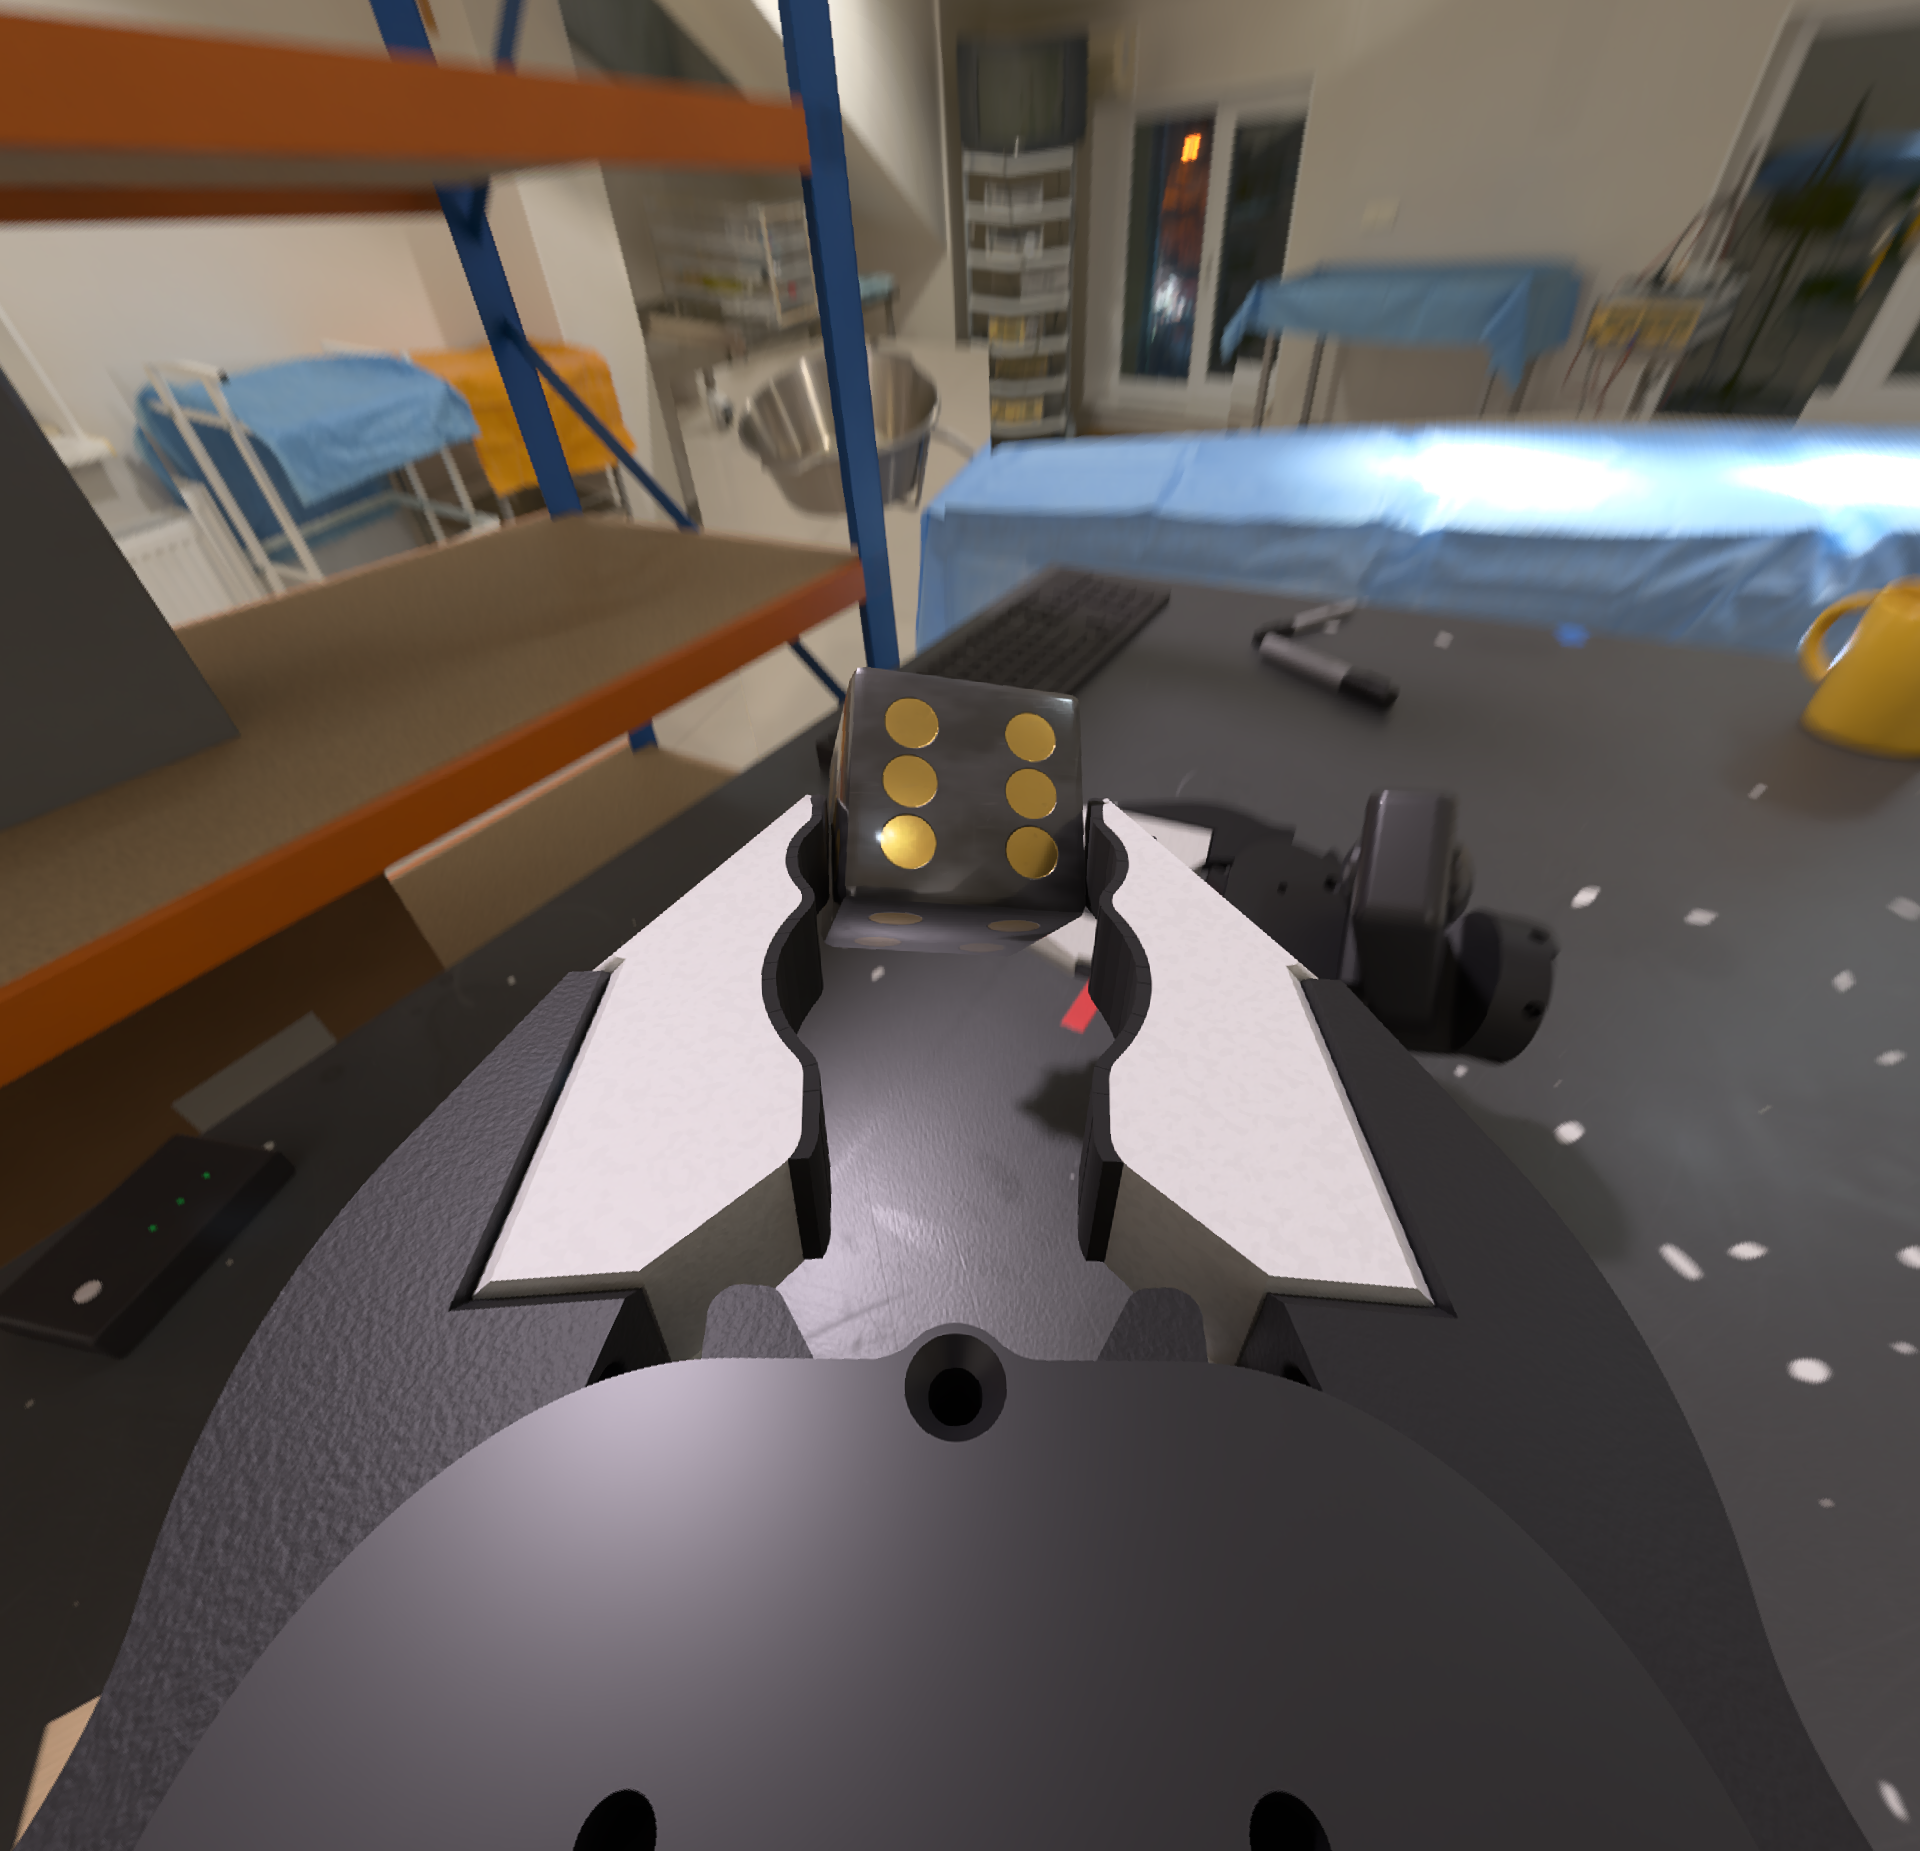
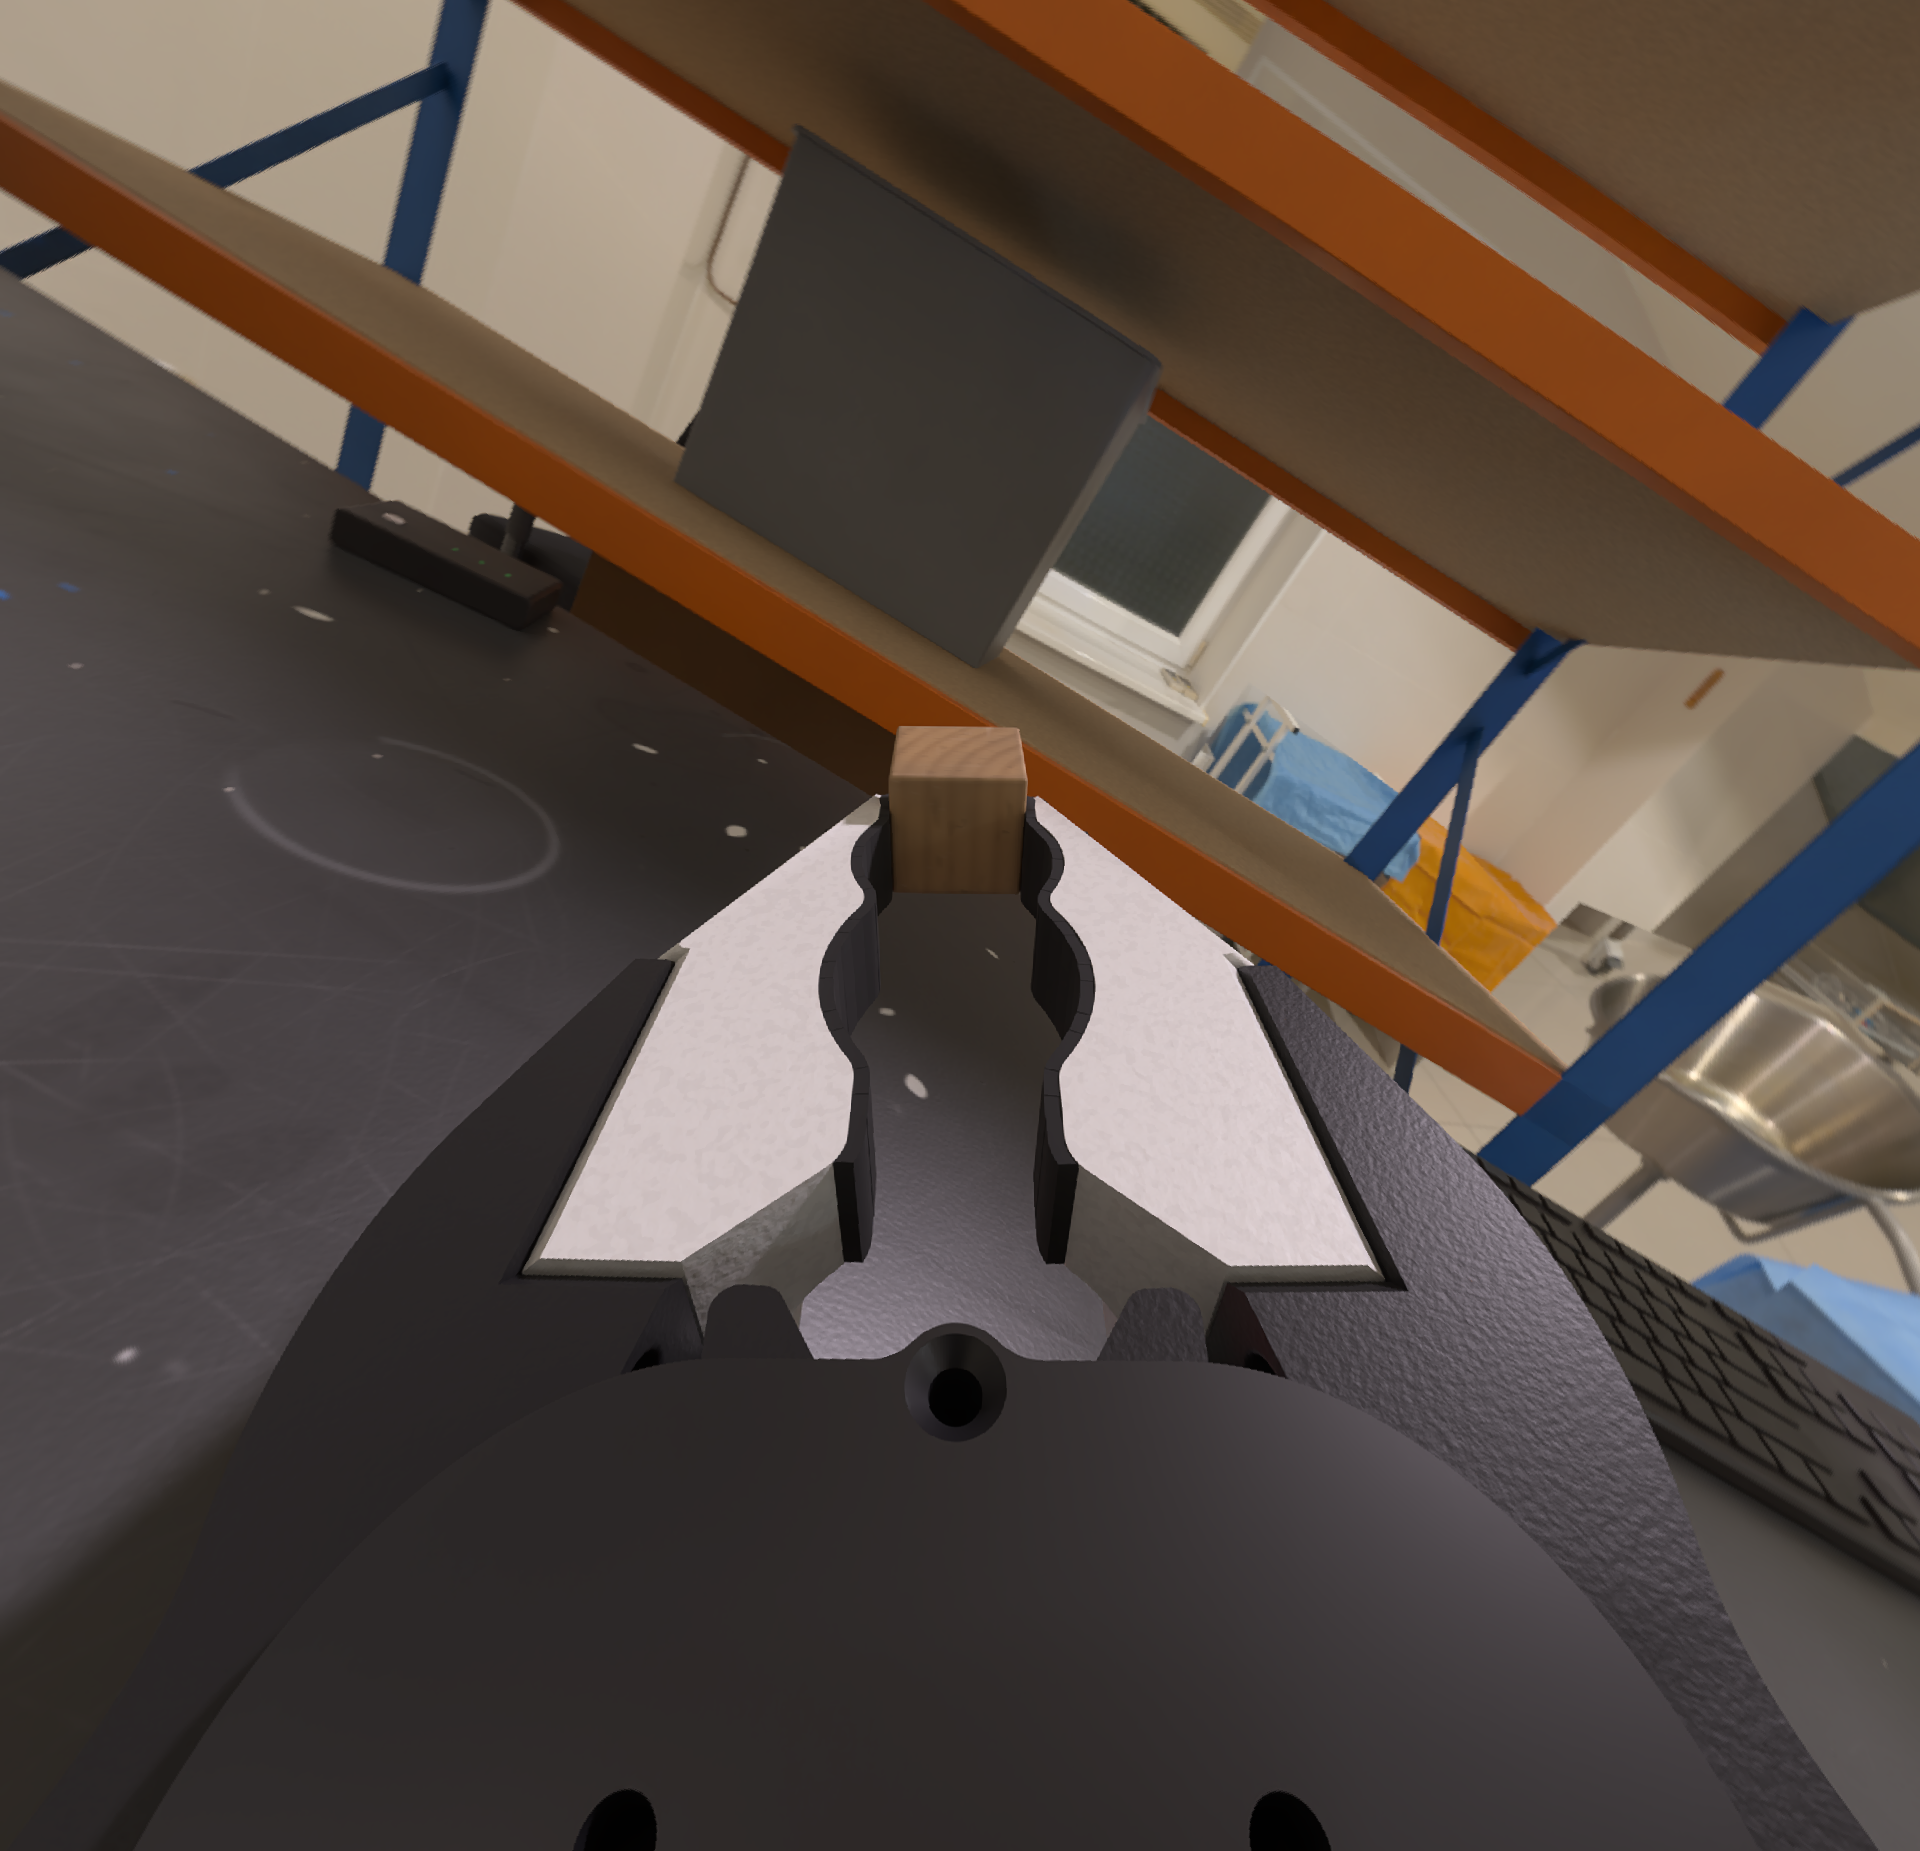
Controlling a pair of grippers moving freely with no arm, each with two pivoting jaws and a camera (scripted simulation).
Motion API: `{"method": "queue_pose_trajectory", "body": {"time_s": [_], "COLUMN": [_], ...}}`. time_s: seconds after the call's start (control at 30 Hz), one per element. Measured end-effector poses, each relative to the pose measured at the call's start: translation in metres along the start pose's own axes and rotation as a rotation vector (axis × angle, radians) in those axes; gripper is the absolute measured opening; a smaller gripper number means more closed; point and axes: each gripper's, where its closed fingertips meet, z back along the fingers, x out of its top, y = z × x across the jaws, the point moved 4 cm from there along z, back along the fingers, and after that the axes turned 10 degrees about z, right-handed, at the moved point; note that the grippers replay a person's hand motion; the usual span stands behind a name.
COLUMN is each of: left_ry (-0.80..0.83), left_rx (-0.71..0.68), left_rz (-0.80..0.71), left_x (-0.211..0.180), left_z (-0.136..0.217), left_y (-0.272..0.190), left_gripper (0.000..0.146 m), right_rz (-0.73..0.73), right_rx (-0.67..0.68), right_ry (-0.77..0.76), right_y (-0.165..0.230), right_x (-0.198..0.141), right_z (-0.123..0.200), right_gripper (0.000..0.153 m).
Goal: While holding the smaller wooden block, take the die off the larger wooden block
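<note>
In the left wrist view my left gripper (image 1: 956,856) is shut on a black die (image 1: 956,799) with gold pips, held between the fingertips above the dark table (image 1: 1558,970). The other gripper (image 1: 1434,918) shows just to the right beyond it. In the right wrist view my right gripper (image 2: 956,845) is shut on the smaller wooden block (image 2: 956,809), a light cube held at the fingertips above the table (image 2: 312,970). The larger wooden block is not in view.
A black keyboard (image 1: 1039,627) lies at the table's far edge, also in the right wrist view (image 2: 1714,1386). A yellow mug (image 1: 1860,679) and a dark tool (image 1: 1320,653) lie far right. An orange-and-blue shelf rack (image 1: 416,710) stands left, bearing a grey box (image 2: 904,399). A black device (image 2: 447,554) sits near it.
</note>
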Motion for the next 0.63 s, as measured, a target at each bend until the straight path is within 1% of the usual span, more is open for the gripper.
{"method": "queue_pose_trajectory", "body": {"time_s": [0.1, 0.2, 0.3, 0.37, 0.47, 0.57, 0.63], "left_ry": [0.116, 0.21, 0.282, 0.305, 0.306, 0.314, 0.347], "left_rx": [0.076, 0.149, 0.193, 0.224, 0.252, 0.257, 0.259], "left_rz": [-0.083, -0.177, -0.249, -0.286, -0.271, -0.194, -0.157], "left_x": [-0.032, -0.064, -0.09, -0.1, -0.103, -0.106, -0.11], "left_z": [-0.031, -0.053, -0.067, -0.071, -0.071, -0.069, -0.068], "left_y": [-0.007, -0.007, -0.005, -0.001, 0.008, 0.018, 0.022], "left_gripper": [0.049, 0.049, 0.049, 0.049, 0.049, 0.049, 0.049], "right_rz": [-0.033, -0.052, -0.047, -0.039, -0.034, -0.031, -0.021], "right_rx": [-0.034, -0.053, -0.051, -0.046, -0.04, -0.035, -0.029], "right_ry": [0.013, 0.019, 0.02, 0.019, 0.017, 0.016, 0.016], "right_y": [-0.009, -0.013, -0.013, -0.012, -0.01, -0.009, -0.008], "right_x": [-0.005, -0.007, -0.007, -0.006, -0.006, -0.005, -0.005], "right_z": [0.001, 0.002, 0.002, 0.001, 0.001, 0.001, 0.0], "right_gripper": [0.023, 0.023, 0.023, 0.023, 0.023, 0.023, 0.023]}}
